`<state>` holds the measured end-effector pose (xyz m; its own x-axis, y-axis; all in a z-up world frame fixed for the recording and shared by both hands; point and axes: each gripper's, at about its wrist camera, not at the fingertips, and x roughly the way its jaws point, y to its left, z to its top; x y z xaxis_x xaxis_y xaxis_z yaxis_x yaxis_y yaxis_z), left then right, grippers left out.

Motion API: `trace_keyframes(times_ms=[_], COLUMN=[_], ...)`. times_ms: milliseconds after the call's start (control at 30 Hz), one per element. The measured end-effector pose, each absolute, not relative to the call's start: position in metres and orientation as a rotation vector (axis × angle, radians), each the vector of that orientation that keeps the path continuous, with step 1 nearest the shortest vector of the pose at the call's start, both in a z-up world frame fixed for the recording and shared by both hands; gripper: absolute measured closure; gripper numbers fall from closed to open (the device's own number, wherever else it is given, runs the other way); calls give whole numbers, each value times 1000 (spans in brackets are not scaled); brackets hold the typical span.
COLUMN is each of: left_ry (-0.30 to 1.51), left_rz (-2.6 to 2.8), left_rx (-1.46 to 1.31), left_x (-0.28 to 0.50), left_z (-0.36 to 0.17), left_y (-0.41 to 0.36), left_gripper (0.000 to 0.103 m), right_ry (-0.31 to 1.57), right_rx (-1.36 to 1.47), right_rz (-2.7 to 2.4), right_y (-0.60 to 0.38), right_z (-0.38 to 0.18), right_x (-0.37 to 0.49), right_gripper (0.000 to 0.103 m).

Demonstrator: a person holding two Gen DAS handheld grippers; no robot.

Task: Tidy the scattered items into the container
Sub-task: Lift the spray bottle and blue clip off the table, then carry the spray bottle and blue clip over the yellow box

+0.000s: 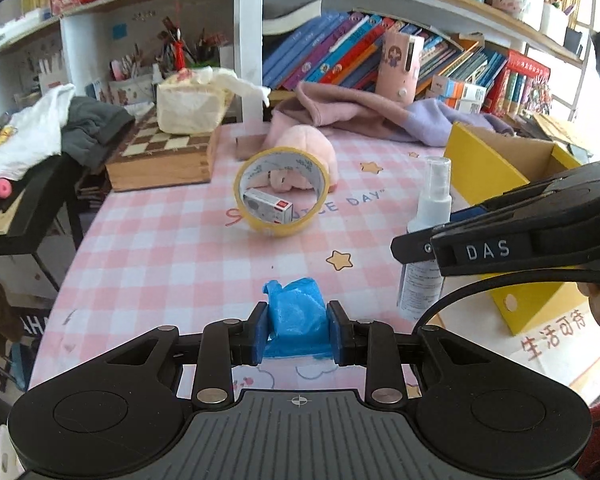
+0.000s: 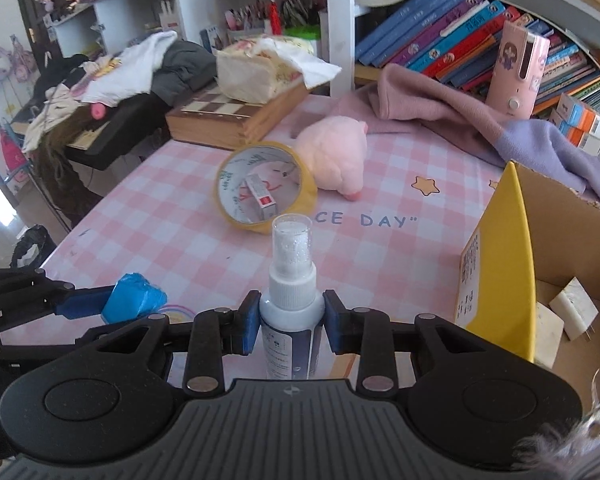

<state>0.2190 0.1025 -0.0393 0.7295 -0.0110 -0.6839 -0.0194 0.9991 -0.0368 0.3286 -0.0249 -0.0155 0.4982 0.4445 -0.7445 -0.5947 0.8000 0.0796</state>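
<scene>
My left gripper [image 1: 298, 330] is shut on a crumpled blue plastic bag [image 1: 296, 320], low over the pink checked tablecloth; the bag also shows in the right wrist view [image 2: 134, 296]. My right gripper [image 2: 288, 322] is shut on a white spray bottle [image 2: 290, 292], held upright; the bottle shows in the left wrist view [image 1: 426, 236]. The yellow cardboard box [image 2: 496, 264] stands to the right, open, with white pieces inside. A yellow tape roll [image 1: 280, 192] stands on edge mid-table with a small white carton [image 1: 268, 208] inside it. A pink plush toy [image 2: 336, 156] lies behind it.
A wooden chess box [image 1: 160, 160] with a tissue pack on top sits at the back left. Pink and lilac clothing [image 1: 380, 114] lies along the back under the bookshelf. A pink cylinder device [image 2: 518, 68] stands by the books. The table's left edge drops to a cluttered black stand.
</scene>
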Motion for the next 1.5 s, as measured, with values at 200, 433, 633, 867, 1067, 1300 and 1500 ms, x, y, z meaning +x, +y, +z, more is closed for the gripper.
trace_keyframes(times_ms=[200,433,633,867,1067,1300,1500], left_ry=[711,681,660,656,646,650,656], left_rz=[3,-3,-25,-53,-68,-108,-142], left_rx=[-42,-42,-41,-35,-27,-14,-15], left_x=[191,159,127,84,52,26,14], left_z=[-23,-13,-8,-6,-3,-6,-7], left_y=[98,94,88,77,71,59,53], left_gripper=[74,74,75,75,75,75,75], right_ry=[814,794,764,787,772,777,792], right_rx=[-187,-185,-227,-209,-201,-183,-161], right_rz=[654,663,668,659,648,623,587], right_y=[-32,-39,-46,-59,-68,-81,-93], right_z=[-2,11,18,17,18,16,16], right_x=[300,266,226,180,140,105,88], right_gripper=[72,72,72,72,72,72,72])
